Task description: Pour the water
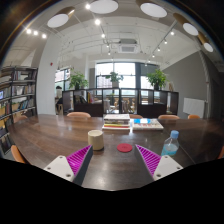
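Observation:
A cream-coloured cup [96, 140] stands on the dark wooden table [60, 135], just ahead of my left finger. A clear plastic water bottle with a blue label [170, 146] stands beside and just beyond my right finger. A small red lid or coaster [124, 148] lies flat on the table ahead, between the fingers' lines. My gripper [113, 160] is open and empty, held low over the table, with the magenta pads [80, 158] spread wide apart.
A stack of books [117, 120] and flat papers [147, 124] lie farther back on the table. Chairs [78, 115] stand along the far edge. A bookshelf [18, 92] is at the left, with potted plants and windows beyond.

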Demonstrator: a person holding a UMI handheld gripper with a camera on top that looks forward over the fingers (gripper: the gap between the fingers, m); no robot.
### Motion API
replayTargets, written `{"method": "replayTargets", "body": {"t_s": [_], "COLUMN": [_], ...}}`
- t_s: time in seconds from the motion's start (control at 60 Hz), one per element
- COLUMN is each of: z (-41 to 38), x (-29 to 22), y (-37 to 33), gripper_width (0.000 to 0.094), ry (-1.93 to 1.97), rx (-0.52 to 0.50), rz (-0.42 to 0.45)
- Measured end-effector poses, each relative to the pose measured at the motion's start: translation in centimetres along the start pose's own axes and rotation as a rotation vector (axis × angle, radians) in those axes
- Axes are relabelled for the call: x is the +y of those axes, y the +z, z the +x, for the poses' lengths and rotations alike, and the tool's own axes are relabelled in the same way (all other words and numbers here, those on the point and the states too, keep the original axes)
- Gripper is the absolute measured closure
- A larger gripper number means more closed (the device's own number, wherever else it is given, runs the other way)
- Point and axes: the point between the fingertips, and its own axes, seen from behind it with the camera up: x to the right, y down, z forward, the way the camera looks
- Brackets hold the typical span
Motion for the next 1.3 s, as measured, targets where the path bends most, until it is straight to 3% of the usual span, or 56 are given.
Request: {"method": "replayTargets", "body": {"t_s": [0.2, 0.333, 0.6, 0.867, 0.917, 1.033, 1.133, 1.3], "z": [4.6, 10.8, 20.7, 24.9, 25.0, 24.7, 24.9, 24.3], "x": [3.6, 6.2, 6.7, 7.1, 7.3, 7.6, 7.3, 7.2], "y": [0.5, 1.1, 4.2, 10.0, 11.0, 12.5, 12.4, 12.6], "gripper_width": [0.0079, 0.0080, 0.0100, 0.0116, 0.0173, 0.0464, 0.0491, 0.0643], "ry": [0.020, 0.034, 0.047, 0.035, 0.031, 0.051, 0.030, 0.006], "rx": [0.050, 0.142, 0.271, 0.278, 0.263, 0.233, 0.244, 0.248], "rz": [-0.025, -0.037, -0.036, -0.035, -0.033, -0.008, -0.001, 0.001]}}
